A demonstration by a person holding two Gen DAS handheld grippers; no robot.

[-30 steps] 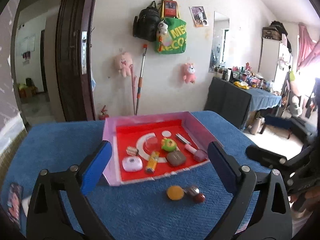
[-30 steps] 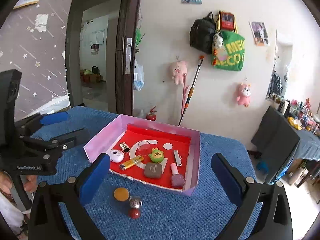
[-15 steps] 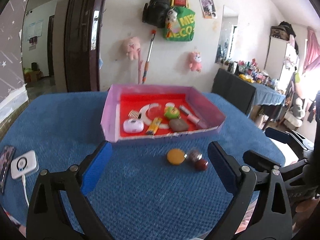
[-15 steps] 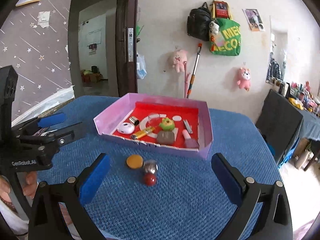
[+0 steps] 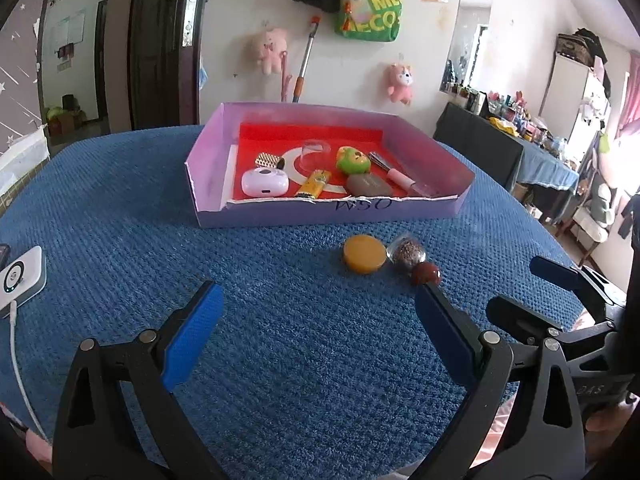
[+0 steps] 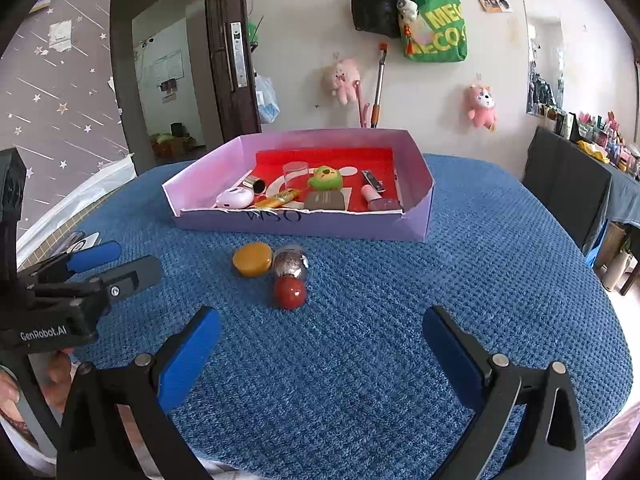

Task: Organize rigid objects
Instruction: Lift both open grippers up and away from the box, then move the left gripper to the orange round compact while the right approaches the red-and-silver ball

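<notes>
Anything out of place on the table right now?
Yes: a round orange lid, a glittery clear ball and a red ball sit on the blue cloth, outside the pink box.

Both grippers have dropped lower and pulled back. The box [image 5: 328, 212] now sits in the upper middle of each frame, seen more side-on, and the orange disc [image 5: 365, 258] lies farther from the jaws. A white device [image 5: 20, 278] has entered at the left wrist view's left edge.
</notes>
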